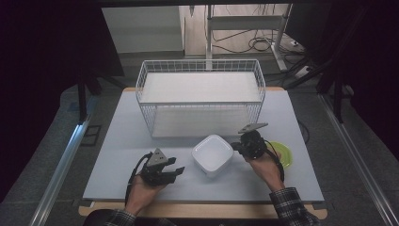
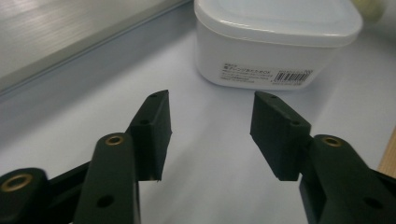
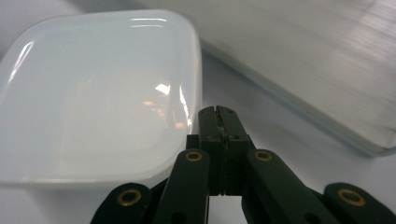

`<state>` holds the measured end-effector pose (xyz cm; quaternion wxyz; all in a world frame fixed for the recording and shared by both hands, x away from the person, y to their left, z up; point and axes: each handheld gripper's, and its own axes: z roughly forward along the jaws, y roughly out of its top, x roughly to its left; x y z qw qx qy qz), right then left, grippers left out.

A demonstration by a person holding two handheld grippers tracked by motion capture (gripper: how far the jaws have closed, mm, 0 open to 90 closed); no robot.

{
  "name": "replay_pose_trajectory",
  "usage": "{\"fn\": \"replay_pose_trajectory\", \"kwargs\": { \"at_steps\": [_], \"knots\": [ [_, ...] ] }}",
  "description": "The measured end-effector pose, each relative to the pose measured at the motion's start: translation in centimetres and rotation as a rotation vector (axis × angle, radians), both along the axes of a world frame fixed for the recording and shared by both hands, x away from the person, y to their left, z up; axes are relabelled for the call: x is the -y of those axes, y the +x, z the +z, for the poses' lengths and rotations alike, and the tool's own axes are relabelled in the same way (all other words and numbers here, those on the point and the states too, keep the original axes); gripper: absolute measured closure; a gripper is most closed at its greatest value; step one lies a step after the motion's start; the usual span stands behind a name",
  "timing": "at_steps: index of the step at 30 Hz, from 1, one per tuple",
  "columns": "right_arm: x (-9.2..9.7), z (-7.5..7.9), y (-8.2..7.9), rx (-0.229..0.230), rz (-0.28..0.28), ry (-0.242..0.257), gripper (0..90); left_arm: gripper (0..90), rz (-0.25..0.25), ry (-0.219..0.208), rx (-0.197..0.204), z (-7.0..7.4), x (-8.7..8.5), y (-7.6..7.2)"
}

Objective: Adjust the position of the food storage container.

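Closing in on the white lidded box (image 1: pixel 212 154) between them: the left claw (image 1: pixel 176 170) is released, box just ahead; the right claw (image 1: pixel 236 147), clenched empty, touches its lid edge. Next, grip the box's sides.

One white label with a barcode and small printed lines is on the side wall of the white lidded box (image 2: pixel 261 51); its print is too small to read.
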<state>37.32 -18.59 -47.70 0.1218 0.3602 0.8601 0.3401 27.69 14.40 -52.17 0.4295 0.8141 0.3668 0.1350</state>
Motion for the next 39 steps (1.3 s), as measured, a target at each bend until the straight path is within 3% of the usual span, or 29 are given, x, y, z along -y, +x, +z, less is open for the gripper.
{"fn": "replay_pose_trajectory", "kwargs": {
  "at_steps": [3, 5, 10, 17, 24, 35, 37, 38, 39],
  "knots": [
    [-0.2, -0.1, -0.5, -0.017, 0.009, 0.017, 89.8, 51.6, 0.005, 0.015, -0.005, -0.1, 0.2, 0.1],
    [-0.9, -0.3, -1.6, -0.050, 0.056, 0.047, 89.8, 53.8, 0.021, 0.018, -0.017, -0.3, 0.2, 0.4],
    [-2.2, -0.5, -2.9, -0.055, 0.103, 0.049, 89.8, 61.5, 0.052, 0.019, -0.042, -0.5, -0.2, 0.9],
    [-2.4, -0.8, -3.7, -0.083, 0.116, 0.080, 89.8, 71.4, 0.079, 0.007, -0.060, -0.7, -0.4, 1.5],
    [-2.0, -0.8, -5.0, -0.098, 0.120, 0.097, 89.8, 73.0, 0.082, 0.007, -0.061, -0.8, 0.1, 2.1],
    [-1.8, -0.7, -6.5, -0.063, 0.139, 0.070, 89.7, 68.6, 0.085, 0.000, -0.060, -0.6, 0.2, 2.4],
    [-1.7, -0.6, -6.7, -0.018, 0.138, 0.034, 88.8, 62.7, 0.088, -0.016, -0.049, 0.0, -0.3, 2.1],
    [-1.7, -0.6, -6.7, -0.018, 0.138, 0.034, 88.8, 60.7, 0.088, -0.016, -0.049, 0.0, -0.3, 2.1],
    [-1.3, -0.4, -6.9, 0.006, 0.139, 0.029, 83.1, 57.5, 0.093, -0.001, -0.025, 0.5, -0.9, 1.6]
  ]
}}
